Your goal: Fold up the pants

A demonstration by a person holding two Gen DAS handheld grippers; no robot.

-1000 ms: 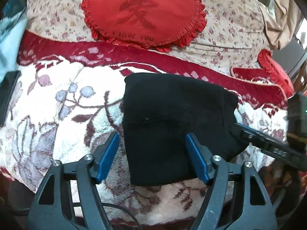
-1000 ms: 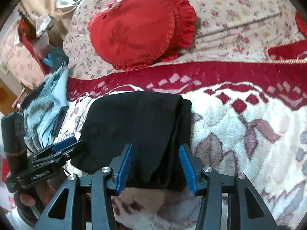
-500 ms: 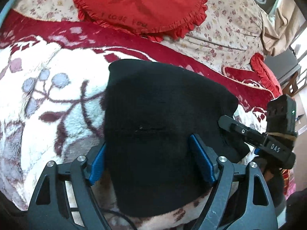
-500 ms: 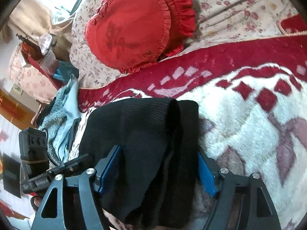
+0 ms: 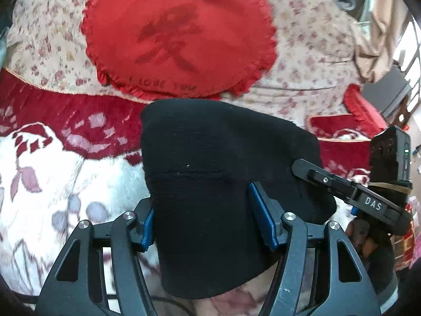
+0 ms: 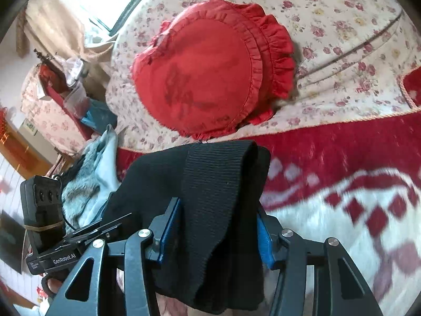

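Both the left hand-held gripper [image 5: 208,213] and right hand-held gripper [image 6: 214,226] held the folded black pants [image 5: 210,173] between their jaws above the blanket [image 5: 52,184], apparently to carry the bundle without unfolding.

The folded black pants [image 5: 210,184] now sit between the blue pads of both grippers, where a second ago they lay ahead of the open fingers. The left gripper [image 5: 210,221] brackets their near edge, its left pad [image 5: 147,229] at 7 o'clock half hidden by cloth. The right gripper [image 6: 213,231] straddles the ribbed waistband [image 6: 210,184], cloth draping toward 6 o'clock. The red cushion [image 6: 210,71] looms nearer at 12 o'clock.
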